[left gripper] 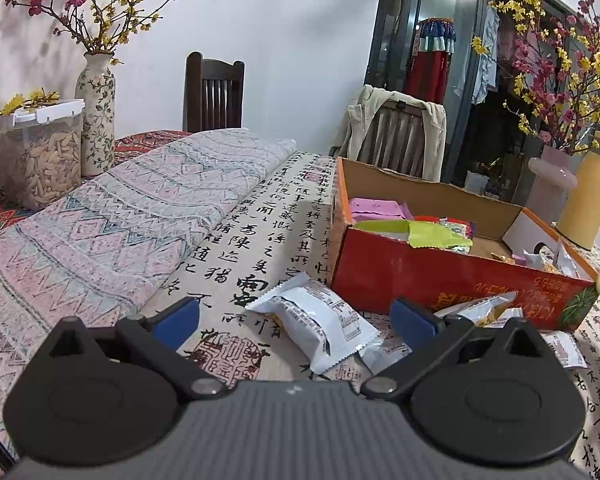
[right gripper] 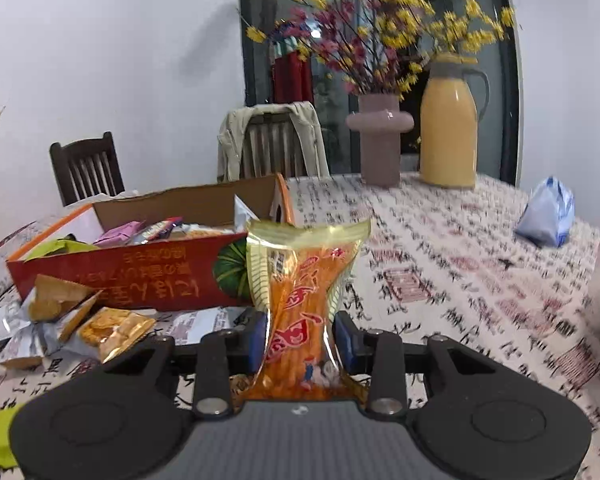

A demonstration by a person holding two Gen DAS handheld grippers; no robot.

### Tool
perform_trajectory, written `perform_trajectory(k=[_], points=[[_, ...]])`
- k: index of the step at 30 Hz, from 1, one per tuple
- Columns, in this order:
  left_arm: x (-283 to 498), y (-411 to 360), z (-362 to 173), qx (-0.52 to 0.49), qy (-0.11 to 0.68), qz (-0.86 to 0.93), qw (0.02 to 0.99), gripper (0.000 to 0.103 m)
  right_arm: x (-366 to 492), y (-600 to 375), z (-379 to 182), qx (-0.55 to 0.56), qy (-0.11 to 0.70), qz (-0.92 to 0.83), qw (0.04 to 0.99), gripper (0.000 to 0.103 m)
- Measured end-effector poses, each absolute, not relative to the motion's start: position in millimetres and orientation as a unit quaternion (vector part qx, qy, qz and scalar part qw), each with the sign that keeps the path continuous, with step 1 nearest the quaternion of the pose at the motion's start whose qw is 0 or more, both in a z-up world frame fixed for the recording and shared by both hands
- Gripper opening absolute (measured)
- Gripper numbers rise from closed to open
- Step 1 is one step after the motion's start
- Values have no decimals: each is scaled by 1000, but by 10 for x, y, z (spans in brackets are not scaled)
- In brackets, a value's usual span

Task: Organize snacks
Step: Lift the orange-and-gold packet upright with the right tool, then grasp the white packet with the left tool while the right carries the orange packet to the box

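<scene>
Blue pads on the right gripper (right gripper: 301, 338) are squeezed in on a clear orange snack packet (right gripper: 300, 304), pinching it at the waist so the film crumples between them. The packet stands upright between the fingers, its gold-edged sealed top flaring out above the pads and its bottom end tucked back toward the gripper body. There's red cartoon-style lettering on the front but I can't make out what it says.

Just left of those fingers and a bit beyond is the red cardboard box (right gripper: 140, 276), with gold Korean-looking print along its side reading upside down, plus a green pumpkin picture at the corner nearest the packet. Pink and green wrappers sit inside it. Further left of the fingers, in front of the box, a few loose cracker packets (right gripper: 112, 330) lie on the calligraphy tablecloth (right gripper: 460, 280), which is covered in black Chinese characters and red seal stamps.

The left gripper (left gripper: 296, 320) has its fingers spread wide apart, gripping nothing. A white snack packet (left gripper: 320, 324) lies flat on the cloth between and just ahead of the fingertips, not touched by either pad; it has small printed label text, too tiny to read. The box sits beyond the right-hand finger.
</scene>
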State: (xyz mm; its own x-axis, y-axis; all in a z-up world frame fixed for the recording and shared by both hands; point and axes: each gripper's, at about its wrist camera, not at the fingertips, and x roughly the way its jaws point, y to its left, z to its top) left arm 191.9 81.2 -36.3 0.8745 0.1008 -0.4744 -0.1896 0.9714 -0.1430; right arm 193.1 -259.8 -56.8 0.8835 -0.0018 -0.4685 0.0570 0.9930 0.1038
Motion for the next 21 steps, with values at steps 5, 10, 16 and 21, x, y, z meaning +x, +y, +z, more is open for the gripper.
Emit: perform_trajectory(k=[5, 10, 16, 21], points=[[1972, 760, -341, -71, 256, 89, 960, 103, 1927, -2656, -627, 76, 241, -9, 968, 34], [2065, 729, -261, -61, 278, 101, 953, 103, 1925, -2701, -639, 90, 239, 2, 967, 34], [2342, 676, -195, -63, 309, 145, 938, 98, 1897, -2733, -644, 104, 233, 8, 967, 34], [2584, 660, -279, -84, 351, 164, 918, 85, 1877, -2735, -646, 108, 230, 14, 967, 34]])
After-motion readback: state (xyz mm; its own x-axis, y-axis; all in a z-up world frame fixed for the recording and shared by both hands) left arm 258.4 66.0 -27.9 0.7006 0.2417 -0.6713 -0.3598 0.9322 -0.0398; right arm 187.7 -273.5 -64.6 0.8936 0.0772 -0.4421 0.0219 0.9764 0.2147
